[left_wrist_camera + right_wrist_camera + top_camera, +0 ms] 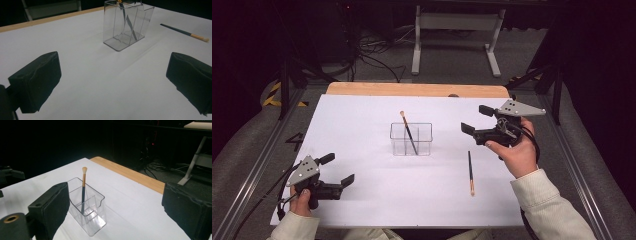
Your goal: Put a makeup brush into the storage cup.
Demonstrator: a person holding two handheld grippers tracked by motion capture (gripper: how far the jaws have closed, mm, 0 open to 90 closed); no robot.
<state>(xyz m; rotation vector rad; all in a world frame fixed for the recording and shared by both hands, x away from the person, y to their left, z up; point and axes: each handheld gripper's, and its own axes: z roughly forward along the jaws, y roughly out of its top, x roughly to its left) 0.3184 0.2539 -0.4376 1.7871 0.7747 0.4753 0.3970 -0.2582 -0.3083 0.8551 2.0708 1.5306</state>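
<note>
A person seated at a white-covered bench [362,200] works two hand-held claws around a clear plastic organiser [411,139] that stands near the middle of the surface; a dark-handled brush [408,132] stands in the organiser, leaning, its pale bristle tip up and clear of the rim; a second brush [470,173] lies flat on the bench to the right of the organiser and nearer the person, apart from it, its pale tip pointing toward the person.

The right claw [477,119], held in the person's right hand [517,152] to the right of the organiser and off the surface, points toward the organiser; its jaws stand wide apart with nothing between them; in the right gripper view the organiser [87,212] and the standing brush [83,187] sit beyond the left jaw, untouched.

The left claw [338,169] rests low at the near left corner of the bench, gripped by the left hand [302,200]; its jaws too are spread wide and hold nothing; in the left gripper view, bare bench lies between them, with the organiser [125,27] and the lying brush [185,32] well ahead.

A strip of wooden benchtop [417,90] shows along the far edge of the white cover.
</note>
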